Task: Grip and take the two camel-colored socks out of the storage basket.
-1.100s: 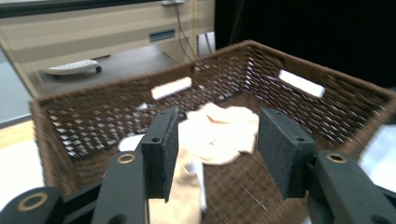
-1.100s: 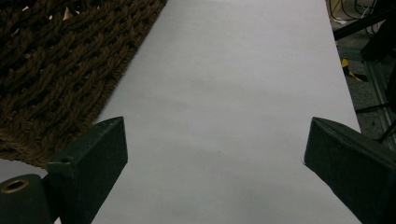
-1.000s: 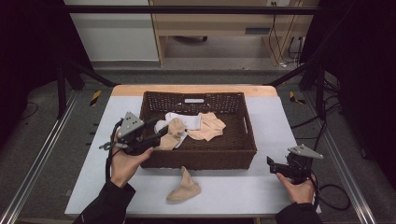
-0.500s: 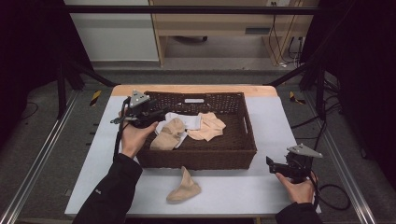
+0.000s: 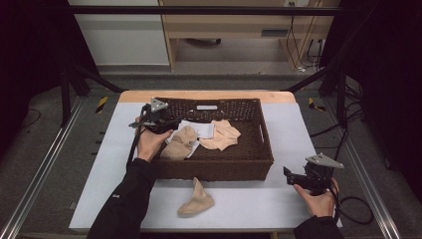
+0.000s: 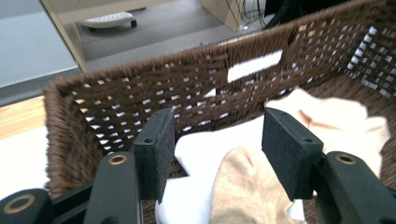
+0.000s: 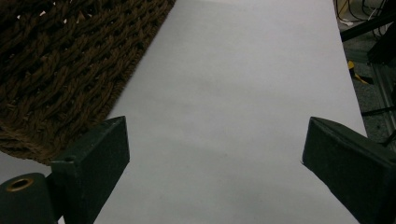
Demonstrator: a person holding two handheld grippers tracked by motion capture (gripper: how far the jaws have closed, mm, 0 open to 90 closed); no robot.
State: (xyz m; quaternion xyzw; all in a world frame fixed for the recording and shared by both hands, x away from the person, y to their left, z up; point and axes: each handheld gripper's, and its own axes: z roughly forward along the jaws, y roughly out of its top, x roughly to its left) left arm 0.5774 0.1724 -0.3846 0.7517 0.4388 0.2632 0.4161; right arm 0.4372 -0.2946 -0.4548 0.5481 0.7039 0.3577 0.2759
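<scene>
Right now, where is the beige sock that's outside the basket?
In the high view, the beige sock lies on the white table, just in front of the wicker basket, between the person's two forearms.

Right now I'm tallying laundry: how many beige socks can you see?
3. One beige sock lies in the wicker basket at its left, by the left gripper; a second mid-basket; a third on the table in front. More may hide under the white cloth.
</scene>
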